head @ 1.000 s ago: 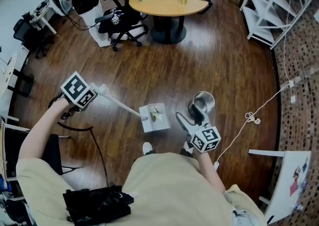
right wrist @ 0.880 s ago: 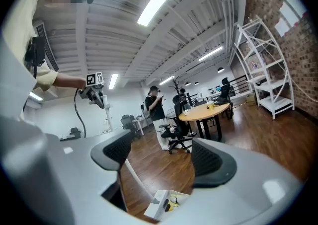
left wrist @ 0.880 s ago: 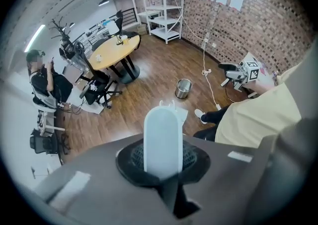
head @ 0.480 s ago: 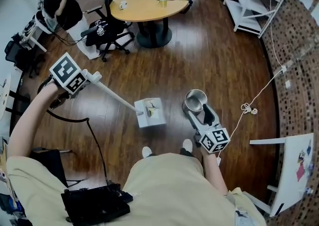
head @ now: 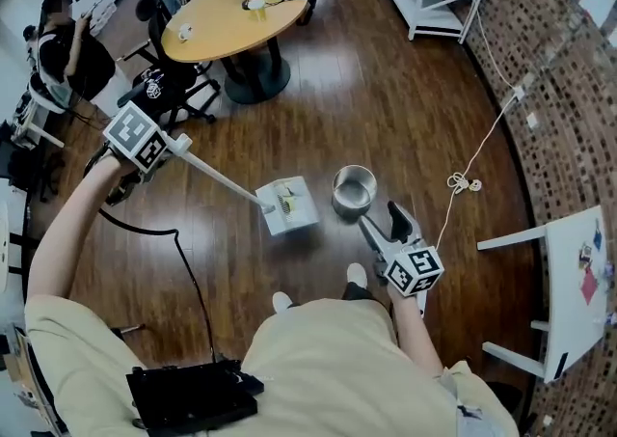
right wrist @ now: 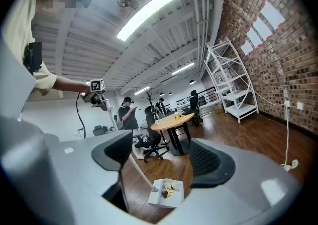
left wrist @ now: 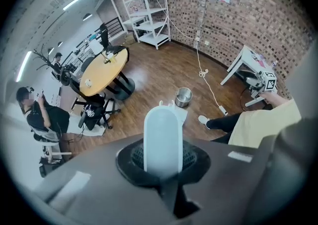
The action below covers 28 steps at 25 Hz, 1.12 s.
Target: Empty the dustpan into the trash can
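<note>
Your left gripper (head: 172, 146) is clamped tight on the top end of the long white handle (head: 220, 177), and the dustpan (head: 288, 205) at the handle's lower end carries a few yellow scraps (head: 286, 200). In the head view the dustpan is just beside the metal trash can (head: 354, 189), on the can's left and not over its mouth. Your right gripper (head: 384, 225) is near the can on the side toward you, its jaws apart but closing with nothing between them, and the dustpan shows only farther off beyond them.
</note>
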{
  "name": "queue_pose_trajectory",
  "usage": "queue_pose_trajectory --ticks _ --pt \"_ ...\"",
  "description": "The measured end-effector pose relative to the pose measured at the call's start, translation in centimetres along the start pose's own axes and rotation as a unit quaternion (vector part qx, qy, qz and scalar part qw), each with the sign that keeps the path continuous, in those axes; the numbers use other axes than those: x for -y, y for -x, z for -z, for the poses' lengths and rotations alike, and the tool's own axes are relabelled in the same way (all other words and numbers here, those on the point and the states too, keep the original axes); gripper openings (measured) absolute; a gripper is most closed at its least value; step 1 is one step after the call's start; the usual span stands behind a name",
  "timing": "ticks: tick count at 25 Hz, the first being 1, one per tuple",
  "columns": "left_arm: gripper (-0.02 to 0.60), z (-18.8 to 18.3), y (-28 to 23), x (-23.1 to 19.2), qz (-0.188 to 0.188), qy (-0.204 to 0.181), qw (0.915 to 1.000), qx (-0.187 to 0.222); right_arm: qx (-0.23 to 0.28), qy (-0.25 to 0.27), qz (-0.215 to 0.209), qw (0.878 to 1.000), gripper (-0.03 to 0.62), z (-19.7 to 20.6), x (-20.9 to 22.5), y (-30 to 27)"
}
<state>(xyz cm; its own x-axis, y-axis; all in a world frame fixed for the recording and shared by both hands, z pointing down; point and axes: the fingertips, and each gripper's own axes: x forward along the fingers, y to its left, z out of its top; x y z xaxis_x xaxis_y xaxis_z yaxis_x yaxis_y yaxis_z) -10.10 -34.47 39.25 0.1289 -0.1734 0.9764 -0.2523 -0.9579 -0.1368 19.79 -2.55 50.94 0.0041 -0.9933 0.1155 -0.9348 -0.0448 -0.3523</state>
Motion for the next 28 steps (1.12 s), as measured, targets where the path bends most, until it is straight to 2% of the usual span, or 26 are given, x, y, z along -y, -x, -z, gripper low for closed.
queue_pose_trajectory --ticks 8,16,19,24,26,28 --pt "0.015 -7.8 -3.7 4.2 0.023 -0.054 0.9983 0.002 0.006 -0.012 0.037 0.999 0.342 0.0 3.7 3.4" --pt "0.015 -13.3 -7.3 7.7 0.054 -0.053 0.9971 0.004 0.006 -0.023 0.073 0.997 0.337 0.1 7.7 6.4" --pt "0.015 -15.0 -8.7 8.3 0.054 -0.032 0.9980 0.010 0.004 -0.025 0.079 0.997 0.336 0.2 9.2 6.8" --pt "0.015 -16.7 -12.2 10.5 0.052 0.029 0.9981 0.014 -0.003 -0.033 0.085 0.996 0.336 0.6 11.2 7.7" --pt "0.014 -17.0 -14.0 12.3 0.070 0.059 0.9957 0.013 -0.005 -0.035 0.084 0.996 0.336 0.6 12.1 7.7" --pt "0.011 -17.5 -15.4 14.6 0.108 0.091 0.9899 0.013 -0.005 -0.036 0.082 0.996 0.336 0.5 12.9 7.7"
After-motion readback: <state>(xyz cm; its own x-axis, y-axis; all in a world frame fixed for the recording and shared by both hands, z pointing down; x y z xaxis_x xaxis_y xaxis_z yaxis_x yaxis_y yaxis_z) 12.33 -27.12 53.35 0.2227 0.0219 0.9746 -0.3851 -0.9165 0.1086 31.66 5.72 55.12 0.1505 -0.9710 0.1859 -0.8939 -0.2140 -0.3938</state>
